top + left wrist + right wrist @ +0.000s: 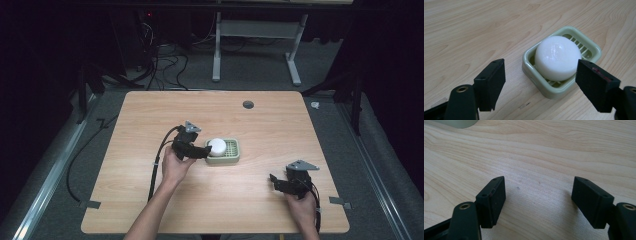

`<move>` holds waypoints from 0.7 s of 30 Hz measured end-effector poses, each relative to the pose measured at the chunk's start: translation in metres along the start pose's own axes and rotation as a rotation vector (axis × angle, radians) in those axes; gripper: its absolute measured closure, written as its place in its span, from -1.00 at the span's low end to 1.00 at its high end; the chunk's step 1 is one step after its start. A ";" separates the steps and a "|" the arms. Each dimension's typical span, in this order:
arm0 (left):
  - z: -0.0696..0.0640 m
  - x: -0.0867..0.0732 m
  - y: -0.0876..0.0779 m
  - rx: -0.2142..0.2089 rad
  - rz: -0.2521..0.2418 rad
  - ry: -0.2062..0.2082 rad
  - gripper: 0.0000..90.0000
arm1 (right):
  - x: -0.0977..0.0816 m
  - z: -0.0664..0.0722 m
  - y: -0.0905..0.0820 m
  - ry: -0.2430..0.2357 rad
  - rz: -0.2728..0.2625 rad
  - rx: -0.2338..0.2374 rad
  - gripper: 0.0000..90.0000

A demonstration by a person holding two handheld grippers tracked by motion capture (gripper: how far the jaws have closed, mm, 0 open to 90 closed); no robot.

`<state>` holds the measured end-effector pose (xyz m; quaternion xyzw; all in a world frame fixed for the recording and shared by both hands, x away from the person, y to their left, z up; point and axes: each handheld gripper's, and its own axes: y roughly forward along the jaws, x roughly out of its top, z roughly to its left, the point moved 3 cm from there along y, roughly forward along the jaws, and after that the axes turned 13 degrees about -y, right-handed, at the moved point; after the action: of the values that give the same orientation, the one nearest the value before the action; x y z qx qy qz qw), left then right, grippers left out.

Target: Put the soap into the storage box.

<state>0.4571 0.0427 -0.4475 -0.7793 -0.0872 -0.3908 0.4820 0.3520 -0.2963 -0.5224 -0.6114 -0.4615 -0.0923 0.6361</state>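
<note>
We've got the left gripper (540, 83) spread wide with nothing in it, hovering right at the near corner of the green soap dish (591, 46). The round white soap (557, 57) sits in the dish just ahead of the fingers (491, 82), a bit toward the right-hand one, which overlaps the soap's edge in the left gripper view, though we can't tell if it's touching. From the high view the left gripper (202, 150) is right beside the dish (232, 156). Our right gripper (539, 200) is wide apart too, empty, over bare wooden table (544, 152), well off from the dish.
</note>
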 end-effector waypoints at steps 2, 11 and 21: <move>0.001 -0.001 -0.002 0.001 -0.002 -0.002 -0.45 | 0.000 0.000 0.000 0.002 0.001 0.000 -0.37; 0.006 -0.009 -0.011 0.000 0.014 0.001 -0.45 | 0.000 0.000 0.000 -0.001 0.001 0.000 -0.37; 0.012 -0.017 -0.028 -0.005 0.003 -0.007 -0.45 | 0.000 0.000 0.000 -0.003 0.000 0.000 -0.37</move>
<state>0.4375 0.0714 -0.4429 -0.7821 -0.0865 -0.3875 0.4803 0.3520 -0.2965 -0.5225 -0.6116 -0.4623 -0.0913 0.6355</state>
